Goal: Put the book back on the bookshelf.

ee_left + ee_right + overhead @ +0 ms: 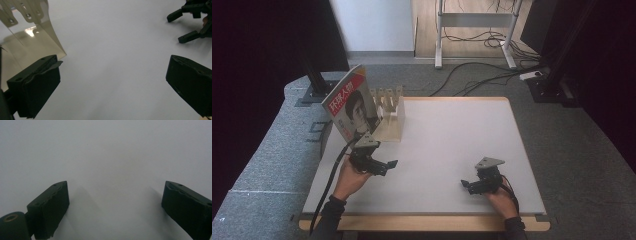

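L gripper (pixel 384 165): 1, held in person's left hand (pixel 349 177) near table's front-left; jaws wide apart, nothing btwn them, tips pointing right across the top. In its own view the 2 black jaws stand far apart w/ bare white surface btwn.
R gripper (pixel 471 186): 1, in right hand (pixel 501 197) near front-right; jaws also spread wide, holding nothing, tips pointing left. Own view: bare table btwn jaws, close above it; can't tell if touching.
Grippers vs each other: well apart, facing one another; R gripper seen top right in left gripper view (pixel 186 25).
Magazine (pixel 352 106): 1, red-topped cover w/ a portrait, standing tilted at back-left, leaning at the rack's left end, just behind L gripper; not gripped.
Rack (pixel 389 117): 1, pale wood w/ upright slats, back-left of table, its base just beside L gripper's left jaw in left gripper view (pixel 32 37).
Table (pixel 447 145): 1, white top, wood edge.
Cables (pixel 332 175): 1 per gripper, trailing off the front edge.
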The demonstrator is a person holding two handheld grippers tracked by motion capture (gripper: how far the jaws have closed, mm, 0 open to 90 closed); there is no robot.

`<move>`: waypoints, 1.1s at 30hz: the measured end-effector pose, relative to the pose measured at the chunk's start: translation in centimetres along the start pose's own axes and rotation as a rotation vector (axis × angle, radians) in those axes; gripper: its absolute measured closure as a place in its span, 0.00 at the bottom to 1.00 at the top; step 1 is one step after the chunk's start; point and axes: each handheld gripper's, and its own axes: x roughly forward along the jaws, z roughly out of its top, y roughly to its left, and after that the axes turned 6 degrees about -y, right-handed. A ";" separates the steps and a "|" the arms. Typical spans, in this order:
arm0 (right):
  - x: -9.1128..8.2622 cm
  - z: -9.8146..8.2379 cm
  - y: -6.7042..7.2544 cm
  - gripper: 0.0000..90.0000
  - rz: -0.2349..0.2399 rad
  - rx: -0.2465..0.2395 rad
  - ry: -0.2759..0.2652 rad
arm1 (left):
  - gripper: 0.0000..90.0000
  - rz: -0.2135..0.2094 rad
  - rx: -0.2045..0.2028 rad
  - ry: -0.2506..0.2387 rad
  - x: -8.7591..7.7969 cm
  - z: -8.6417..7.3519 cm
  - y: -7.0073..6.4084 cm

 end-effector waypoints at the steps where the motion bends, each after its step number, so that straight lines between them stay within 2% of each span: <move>1: 0.0 0.0 0.0 0.08 0.000 -0.001 0.000 | 0.00 0.001 0.002 0.007 0.4 -0.3 0.0; 3: 0.0 0.0 0.0 0.08 -0.001 0.000 0.000 | 0.00 0.004 0.002 0.012 1.0 -0.8 -0.1; 8: 0.0 0.0 0.0 0.08 -0.002 0.001 0.000 | 0.00 -0.012 -0.033 0.019 2.2 -2.4 0.0; 21: 0.0 0.0 0.0 0.08 -0.002 0.002 0.000 | 0.00 -0.014 -0.032 0.087 4.6 -6.3 -0.4; 25: 0.0 0.0 0.0 0.08 -0.002 0.002 -0.001 | 0.00 0.006 -0.022 0.124 5.2 -7.6 -0.5; 26: 0.0 0.0 0.0 0.08 -0.002 0.002 -0.001 | 0.00 0.012 -0.022 0.138 5.3 -7.7 -0.6; 28: 0.0 0.0 0.0 0.08 -0.002 0.001 -0.001 | 0.00 0.026 -0.014 0.133 5.3 -7.7 -0.7; 31: 0.0 0.0 0.0 0.08 -0.004 0.001 -0.001 | 0.00 0.063 0.001 0.163 5.6 -7.6 -1.0; 33: 0.0 0.0 0.0 0.08 -0.004 0.001 0.000 | 0.00 0.069 0.006 0.172 5.7 -7.6 -1.0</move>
